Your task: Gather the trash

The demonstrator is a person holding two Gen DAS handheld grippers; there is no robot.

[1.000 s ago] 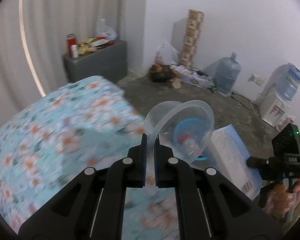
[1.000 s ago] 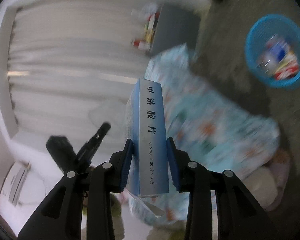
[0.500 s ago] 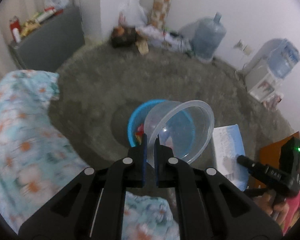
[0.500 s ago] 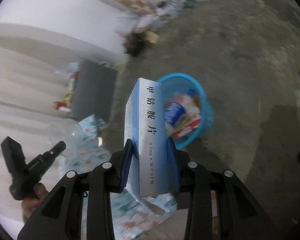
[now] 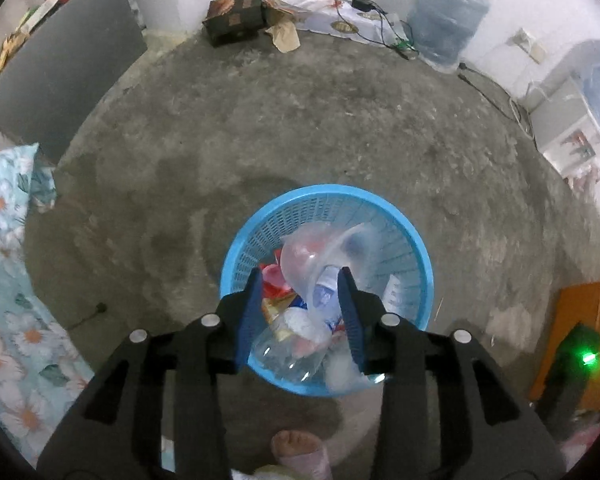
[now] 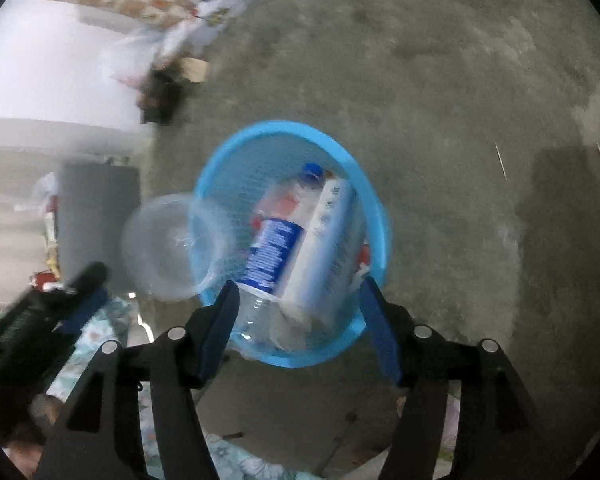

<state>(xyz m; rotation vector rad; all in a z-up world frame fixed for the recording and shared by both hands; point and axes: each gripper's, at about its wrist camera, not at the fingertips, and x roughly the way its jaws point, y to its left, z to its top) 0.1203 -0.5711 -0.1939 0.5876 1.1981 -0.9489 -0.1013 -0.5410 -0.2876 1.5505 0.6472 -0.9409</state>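
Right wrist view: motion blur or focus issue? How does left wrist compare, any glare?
Right wrist: motion smear on the clear plastic bowl, the blue basket rim and the background, while its own fingers stay sharp. Left wrist: mostly sharp, the basket mesh readable, only the bowl soft; a green LED blooms at right; fisheye bends the floor.
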